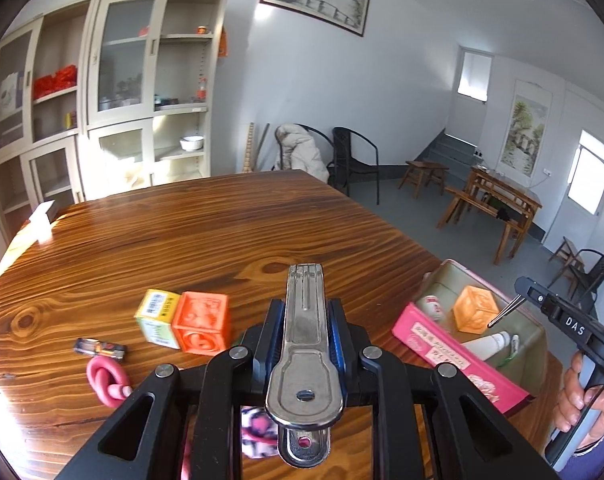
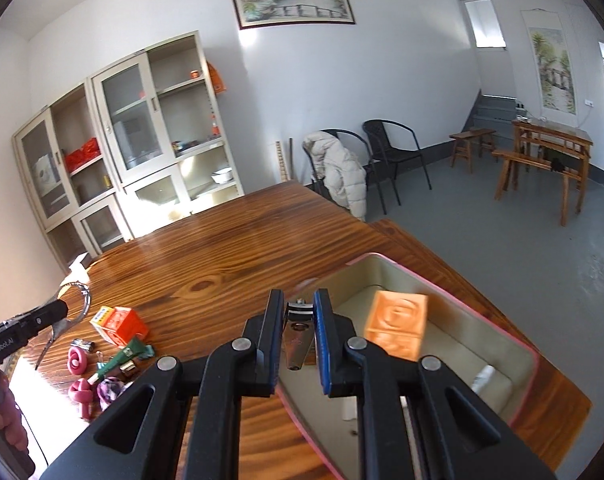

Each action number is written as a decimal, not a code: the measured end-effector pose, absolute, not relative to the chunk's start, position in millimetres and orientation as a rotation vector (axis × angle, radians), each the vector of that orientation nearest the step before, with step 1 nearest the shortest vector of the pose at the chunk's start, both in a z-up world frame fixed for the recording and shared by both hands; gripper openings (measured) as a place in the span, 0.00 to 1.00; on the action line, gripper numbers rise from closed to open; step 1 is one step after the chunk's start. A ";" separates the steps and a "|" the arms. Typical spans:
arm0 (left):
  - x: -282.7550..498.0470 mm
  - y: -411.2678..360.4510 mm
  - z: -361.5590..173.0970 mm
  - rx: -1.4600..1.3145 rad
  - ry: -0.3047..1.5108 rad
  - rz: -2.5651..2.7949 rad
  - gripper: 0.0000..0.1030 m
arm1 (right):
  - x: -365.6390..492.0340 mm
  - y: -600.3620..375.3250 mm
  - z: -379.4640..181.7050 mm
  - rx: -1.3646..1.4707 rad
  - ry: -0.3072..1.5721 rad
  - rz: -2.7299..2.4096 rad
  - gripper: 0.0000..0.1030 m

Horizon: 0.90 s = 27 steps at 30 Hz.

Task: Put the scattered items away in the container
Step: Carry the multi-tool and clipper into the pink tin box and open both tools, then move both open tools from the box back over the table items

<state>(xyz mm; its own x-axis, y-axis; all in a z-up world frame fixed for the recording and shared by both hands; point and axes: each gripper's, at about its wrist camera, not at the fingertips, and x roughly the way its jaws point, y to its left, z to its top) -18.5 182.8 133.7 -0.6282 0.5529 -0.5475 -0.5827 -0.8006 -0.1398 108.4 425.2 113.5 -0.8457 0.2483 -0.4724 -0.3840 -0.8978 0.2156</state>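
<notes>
You face a broad, glossy brown wooden table (image 1: 230, 224) with bold dark grain. Left of its pink-rimmed rectangular tin (image 2: 520, 344) an orange embossed cube (image 1: 201, 323) touches a small yellow-and-white carton (image 1: 157, 316). Nearer you from that cube lie a small toy car (image 1: 100, 349), knotted pink cords (image 1: 107, 381) and a green tube (image 2: 122, 358).
</notes>
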 end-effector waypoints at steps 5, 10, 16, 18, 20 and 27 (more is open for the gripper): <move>-6.5 227.9 136.4 -0.764 0.112 2.310 0.22 | 125.5 447.8 104.4 -0.653 0.461 2.658 0.16; 5.5 272.0 134.4 -0.762 0.155 2.236 0.22 | 134.2 466.3 93.6 -0.684 0.499 2.637 0.16; 16.6 316.4 129.3 -0.791 0.168 2.123 0.22 | 140.4 479.0 84.9 -0.709 0.532 2.613 0.16; 19.6 329.9 129.2 -0.798 0.159 2.081 0.22 | 142.1 482.9 83.3 -0.706 0.545 2.606 0.16; 22.6 343.6 129.2 -0.797 0.154 2.037 0.22 | 142.2 485.3 82.7 -0.702 0.554 2.589 0.17; 43.7 342.9 150.7 -0.614 0.140 2.070 1.00 | 155.0 496.1 87.9 -0.600 0.622 2.566 0.67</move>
